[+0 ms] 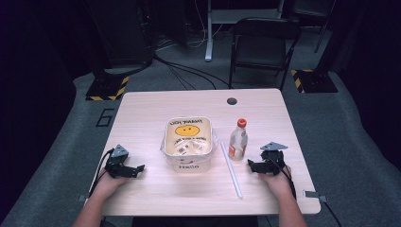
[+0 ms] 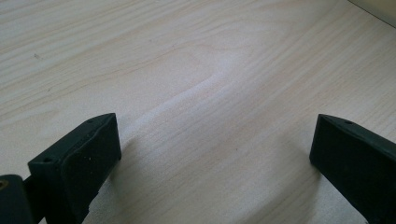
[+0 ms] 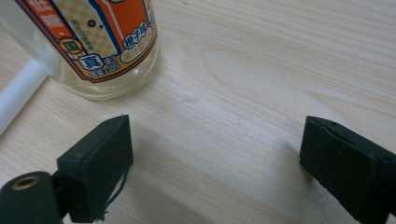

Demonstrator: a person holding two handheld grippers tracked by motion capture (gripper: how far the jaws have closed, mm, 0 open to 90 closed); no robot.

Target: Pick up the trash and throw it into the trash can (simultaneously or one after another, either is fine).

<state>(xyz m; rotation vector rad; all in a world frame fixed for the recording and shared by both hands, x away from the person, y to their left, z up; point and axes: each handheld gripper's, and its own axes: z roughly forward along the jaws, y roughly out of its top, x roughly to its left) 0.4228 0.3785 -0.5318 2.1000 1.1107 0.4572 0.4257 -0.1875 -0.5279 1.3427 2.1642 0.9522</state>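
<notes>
Right gripper [image 3: 215,154]: two black, blocky jaws are held wide apart over bare wood, nothing between them.
Left gripper [image 2: 215,154]: likewise spread wide (matte black pads), with nothing held.
Table [image 1: 142,118]: pale wood grain, one round hole is seen far beyond the grippers.
Bottle [image 3: 107,46]: one, clear, orange-labelled, just ahead-left of the right gripper.
Straw [image 1: 231,169]: one white tube, beyond the bottle.
Tub [image 1: 187,142]: one, translucent, rounded-square, between both grippers, farther off.

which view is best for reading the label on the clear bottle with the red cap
The right gripper view: the clear bottle with the red cap stands close, its orange label's printed characters large. The high view shows the whole bottle upright beside the long white straw, label too small to read.
</notes>
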